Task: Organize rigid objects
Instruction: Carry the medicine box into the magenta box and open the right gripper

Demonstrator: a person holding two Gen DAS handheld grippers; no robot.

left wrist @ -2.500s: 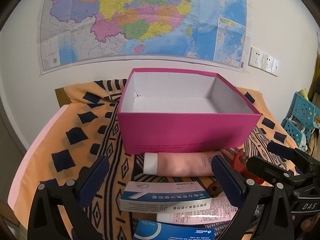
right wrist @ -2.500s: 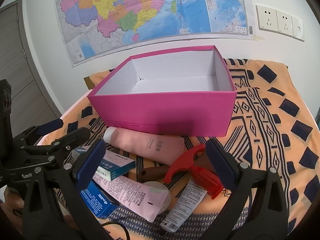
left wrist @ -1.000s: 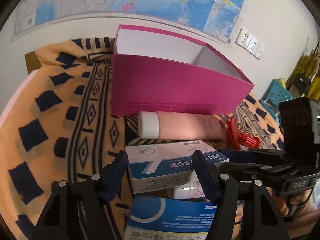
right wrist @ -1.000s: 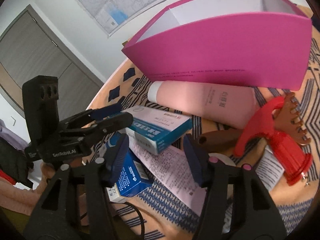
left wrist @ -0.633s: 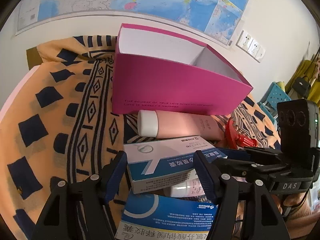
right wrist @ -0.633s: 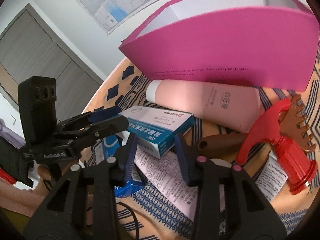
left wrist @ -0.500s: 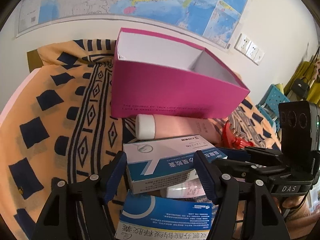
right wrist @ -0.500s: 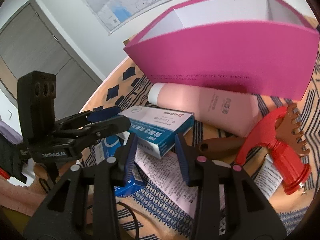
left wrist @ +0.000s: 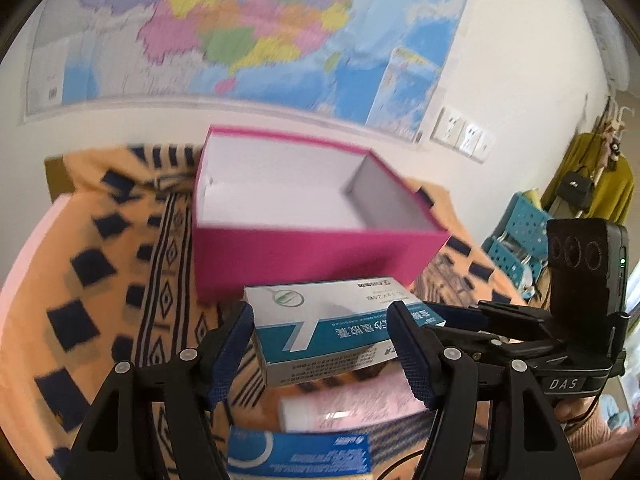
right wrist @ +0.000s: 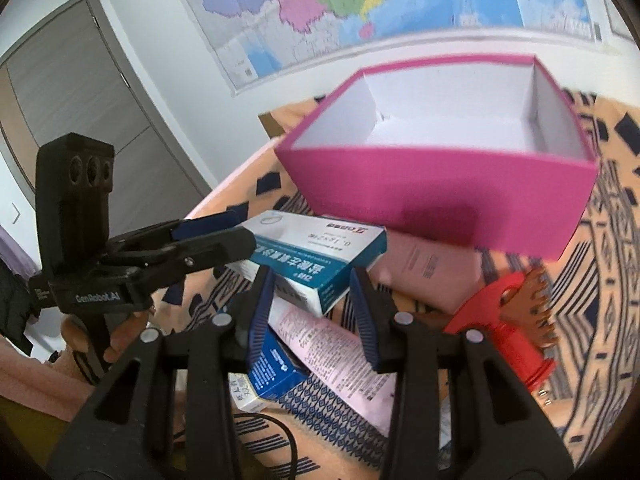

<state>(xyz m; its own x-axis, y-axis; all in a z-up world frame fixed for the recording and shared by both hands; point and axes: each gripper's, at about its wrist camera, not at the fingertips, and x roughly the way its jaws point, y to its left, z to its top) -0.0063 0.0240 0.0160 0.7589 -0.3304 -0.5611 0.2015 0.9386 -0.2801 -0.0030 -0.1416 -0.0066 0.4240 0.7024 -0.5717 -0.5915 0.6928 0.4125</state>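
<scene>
The teal-and-white medicine carton [left wrist: 336, 328] hangs clear of the table, pinched from two sides at once: the left tool [left wrist: 322, 344] has its blue pads [left wrist: 234, 344] pressed on the carton's two short ends, and the right tool [right wrist: 314, 312] clamps its long sides near one corner, where the carton [right wrist: 316, 256] pokes out between its blue pads [right wrist: 366, 316]. Both tools are closed on this one carton, neither gaping. It sits just in front of the pink box [left wrist: 316, 256], whose white inside is bare, roughly level with the box's near wall and not over its rim. Under it on the patterned orange cloth [left wrist: 104, 280] lie a pink tube [left wrist: 352, 408] and a blue carton [left wrist: 298, 456]; in the right wrist view a red-handled comb [right wrist: 508, 320] lies to the side, apart from the grip. Both tools point downward at a slant toward the box, converging from opposite sides. Fingers [right wrist: 120, 344] wrap the left tool's handle.
</scene>
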